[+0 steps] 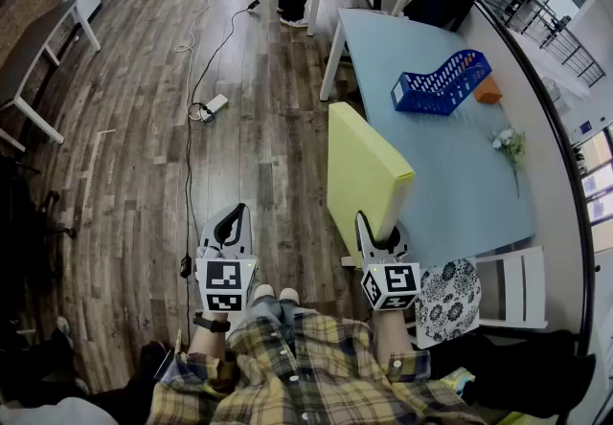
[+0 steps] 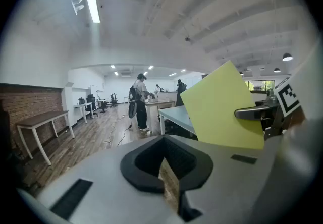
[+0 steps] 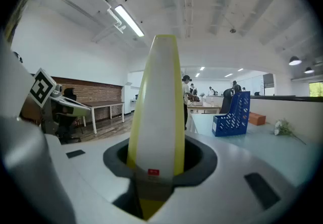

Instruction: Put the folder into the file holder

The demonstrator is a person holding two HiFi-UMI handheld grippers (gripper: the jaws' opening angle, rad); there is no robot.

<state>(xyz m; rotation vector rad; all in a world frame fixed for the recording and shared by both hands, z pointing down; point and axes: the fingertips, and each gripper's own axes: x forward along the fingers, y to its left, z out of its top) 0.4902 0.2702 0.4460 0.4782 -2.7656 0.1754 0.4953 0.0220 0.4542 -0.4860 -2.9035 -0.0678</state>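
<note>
Right hand-held gripper [image 1: 372, 225] is clamped on the lower spine end of the folder [image 1: 364, 172]. The jaws stand part-way apart, with the pads against both covers. The folder is carried clear of the desk [image 1: 460, 189], above its left edge near the near-left corner. It stands on edge, with its long axis rising up and forward from the jaws. The holder [image 1: 439, 83] sits well apart from it, ahead and to the right, close to the desk's far edge. In the right gripper view it shows just right of the folder's spine, high end to the right. Which way its slots open cannot be confirmed. Judgement: the right hand is the nearer and already loaded, so the coming move is a forward-right carry, keeping the folder edge-on to the slots. Left hand-held gripper [image 1: 230, 220] hangs off the desk over the floor, jaws drawn together and empty. Folder condition: closed, thick, plain yellow covers, white strip down the spine with a small red mark near the grip.
</note>
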